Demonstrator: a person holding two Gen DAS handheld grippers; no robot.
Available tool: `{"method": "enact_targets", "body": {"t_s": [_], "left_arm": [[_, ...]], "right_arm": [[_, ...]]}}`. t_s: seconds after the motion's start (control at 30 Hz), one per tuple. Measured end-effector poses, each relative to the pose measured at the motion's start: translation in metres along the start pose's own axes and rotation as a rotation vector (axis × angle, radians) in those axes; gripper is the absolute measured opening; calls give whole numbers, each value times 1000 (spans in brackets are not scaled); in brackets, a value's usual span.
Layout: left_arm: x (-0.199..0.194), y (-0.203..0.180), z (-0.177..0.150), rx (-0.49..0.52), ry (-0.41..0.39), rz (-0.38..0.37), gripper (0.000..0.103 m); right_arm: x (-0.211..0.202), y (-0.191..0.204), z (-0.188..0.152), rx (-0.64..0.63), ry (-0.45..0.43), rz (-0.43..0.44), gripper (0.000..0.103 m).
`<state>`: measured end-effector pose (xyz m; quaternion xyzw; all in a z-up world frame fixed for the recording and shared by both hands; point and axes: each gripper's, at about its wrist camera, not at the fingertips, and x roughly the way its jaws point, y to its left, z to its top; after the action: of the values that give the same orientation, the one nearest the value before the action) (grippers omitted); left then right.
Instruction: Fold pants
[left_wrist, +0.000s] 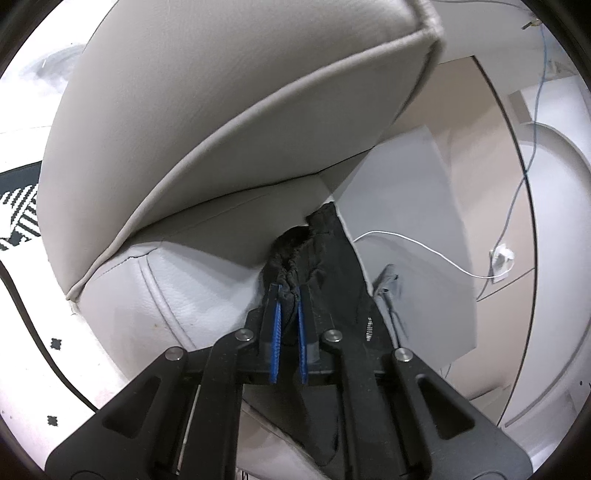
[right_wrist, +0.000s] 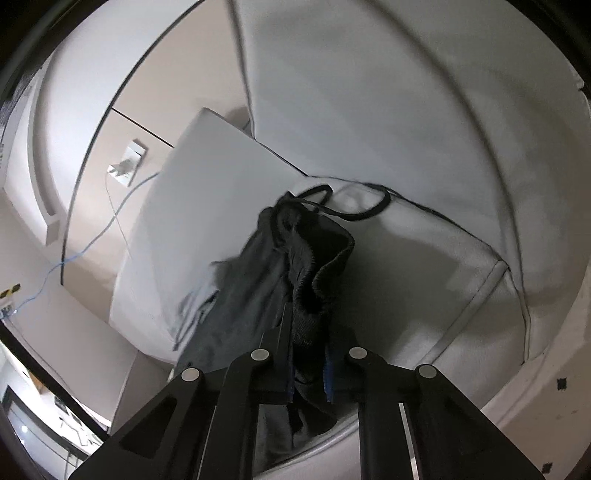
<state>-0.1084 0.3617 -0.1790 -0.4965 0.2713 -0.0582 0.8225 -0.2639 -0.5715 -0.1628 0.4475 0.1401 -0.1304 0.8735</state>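
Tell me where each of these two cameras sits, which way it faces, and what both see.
Left wrist: on the left gripper, looking along its blue-padded fingers at the black pants and grey sofa.
Right wrist: on the right gripper, looking at the pants against the sofa.
Shared: the pants, the sofa, each gripper clamping fabric.

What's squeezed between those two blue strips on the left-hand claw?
In the left wrist view, a bunched, gathered edge of the black pants sits pinched between the left gripper pads.
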Motion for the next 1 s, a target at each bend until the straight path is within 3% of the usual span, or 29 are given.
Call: {"method": "enact_targets", "body": {"t_s": [0.33, 0.6, 0.77, 1.0], "left_arm": [[-29, -6, 6, -8, 3, -95, 5], [-31, -40, 41, -23, -13, -166, 4], [-18, -70, 56, -22, -13, -145, 4], [17, -101, 68, -88, -45, -48, 4]], "right_arm": [[-52, 28, 12, -13, -45, 68, 10], [-64, 59, 41, -1, -96, 124, 10], [-48, 84, 60, -18, -103, 133, 10], [-16, 108, 87, 2, -109, 111, 10]]}}
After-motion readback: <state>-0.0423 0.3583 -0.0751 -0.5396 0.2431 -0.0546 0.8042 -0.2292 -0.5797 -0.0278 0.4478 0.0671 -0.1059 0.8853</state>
